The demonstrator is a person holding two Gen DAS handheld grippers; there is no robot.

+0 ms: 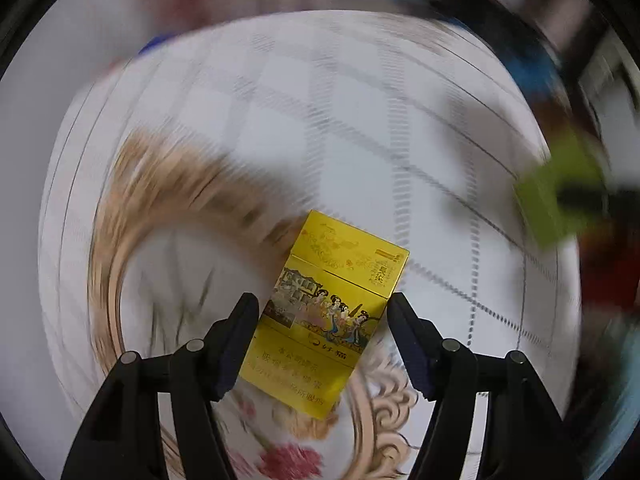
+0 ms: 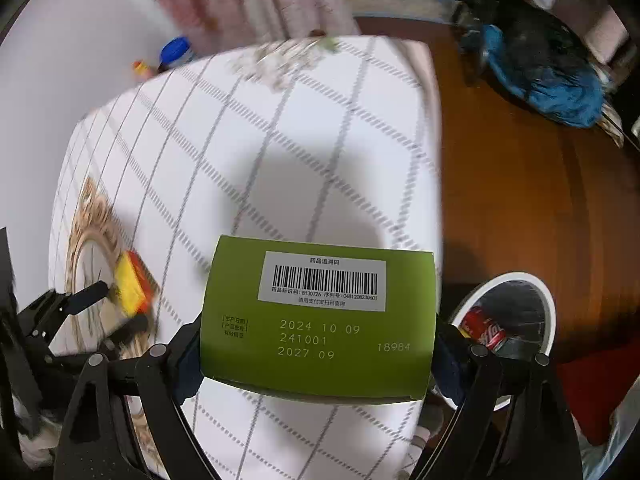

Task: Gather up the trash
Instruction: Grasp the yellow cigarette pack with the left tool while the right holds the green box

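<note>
A yellow cigarette pack (image 1: 324,312) with a painted scene sits between the fingers of my left gripper (image 1: 323,304), which is shut on it above the tablecloth. It stays sharp while everything behind it is blurred. A green medicine box (image 2: 320,320) with a barcode label is clamped in my right gripper (image 2: 318,344). The right wrist view also shows the left gripper (image 2: 86,294) at the far left, holding the yellow pack (image 2: 132,284). The green box (image 1: 556,200) appears blurred at the right edge of the left wrist view. A white-rimmed trash bin (image 2: 520,277) stands lower right with a red cola can (image 2: 484,332) inside.
The table carries a white checked cloth (image 2: 280,140) with a floral gold pattern at its near-left part. A blue-capped bottle (image 2: 176,50) stands at the far edge. To the right, a dark blue bundle (image 2: 540,64) lies on the brown wooden floor (image 2: 520,200). Pink curtains hang behind.
</note>
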